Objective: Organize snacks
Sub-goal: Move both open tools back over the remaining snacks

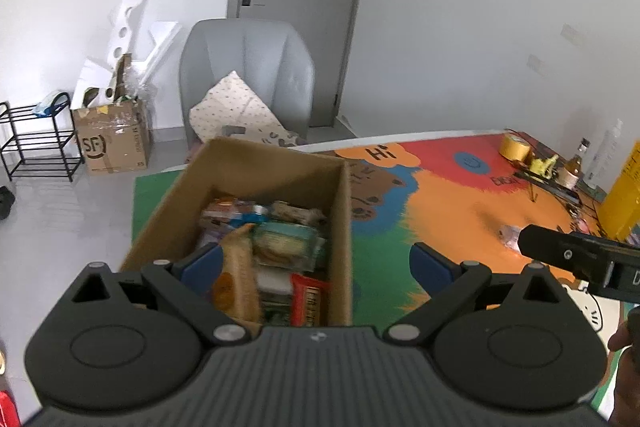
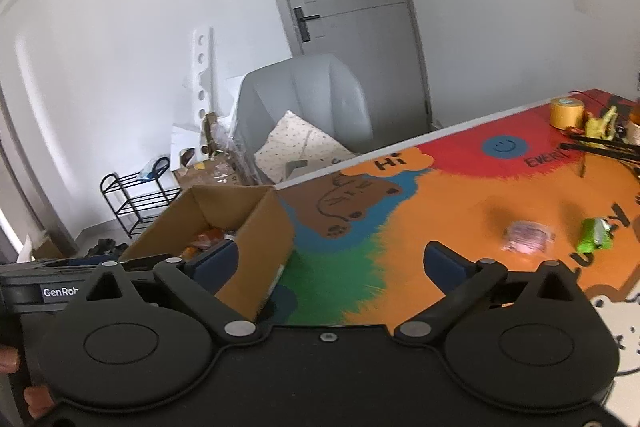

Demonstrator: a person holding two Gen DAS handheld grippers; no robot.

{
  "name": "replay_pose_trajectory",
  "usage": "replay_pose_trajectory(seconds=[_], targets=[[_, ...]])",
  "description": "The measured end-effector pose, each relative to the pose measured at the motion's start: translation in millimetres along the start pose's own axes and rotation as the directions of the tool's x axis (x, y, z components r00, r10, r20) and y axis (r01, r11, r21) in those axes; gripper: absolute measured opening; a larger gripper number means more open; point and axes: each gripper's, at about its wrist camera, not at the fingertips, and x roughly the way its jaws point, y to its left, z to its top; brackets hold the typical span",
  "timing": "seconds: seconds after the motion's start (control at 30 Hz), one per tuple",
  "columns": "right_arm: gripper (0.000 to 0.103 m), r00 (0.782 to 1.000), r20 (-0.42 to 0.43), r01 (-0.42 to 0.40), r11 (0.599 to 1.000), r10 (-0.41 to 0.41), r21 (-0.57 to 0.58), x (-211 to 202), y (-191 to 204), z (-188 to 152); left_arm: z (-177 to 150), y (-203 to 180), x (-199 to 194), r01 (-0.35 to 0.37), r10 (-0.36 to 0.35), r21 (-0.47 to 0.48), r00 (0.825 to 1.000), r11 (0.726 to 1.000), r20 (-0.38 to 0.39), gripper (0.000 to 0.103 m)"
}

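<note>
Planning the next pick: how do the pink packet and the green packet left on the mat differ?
Color: the pink packet is pale pink, the green packet bright green. Shape: the pink packet looks flat and squarish, the green packet narrower and crumpled. Place: the pink packet lies nearer the cardboard box, the green packet farther right. Both lie loose on the orange part of the mat, outside the box, with neither gripper touching them.

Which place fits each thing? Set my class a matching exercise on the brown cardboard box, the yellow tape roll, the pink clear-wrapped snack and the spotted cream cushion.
Things:
1. brown cardboard box
2. yellow tape roll
3. pink clear-wrapped snack
4. spotted cream cushion

Places:
A. on the grey armchair
B. alone on the mat's orange patch
C. at the table's far end, near the wall
D. on the mat's green corner, holding snack packets

Pairs: 1-D, 2-C, 3-B, 4-A
</note>
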Motion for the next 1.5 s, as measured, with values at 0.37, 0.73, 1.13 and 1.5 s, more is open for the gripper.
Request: replay_pose_trajectory(seconds=[0.37, 0.73, 1.13, 1.5], targets=[[0.103, 0.997, 0.005, 0.081, 0.994, -0.082, 0.072, -21.5, -46.3, -10.8, -5.4, -50.9, 8.1, 0.088, -0.087, 0.068, 0.996, 0.994, -0.016, 0.102], [0.103, 0.987, 0.024, 0.156, 0.977, -0.162, 0.142, -44.6, -94.5, -19.1, -9.0, -93.1, 23.0, 0.150, -0.147, 0.097, 0.988, 0.984, -0.038, 0.103], [0.103, 0.976, 0.028, 0.207, 0.959, -0.216, 0.196, -54.0, -136.8, -24.2, -6.7, -138.0, 45.9, 0.215, -0.207, 0.126, 0.975, 0.968, -0.074, 0.103], [0.102, 0.968, 0.028, 0.235, 0.946, -0.248, 0.222, -43.6, -169.6, -21.9, -0.7, -172.2, 77.4, 0.241, -0.228, 0.164, 0.969, 0.957, -0.096, 0.102]])
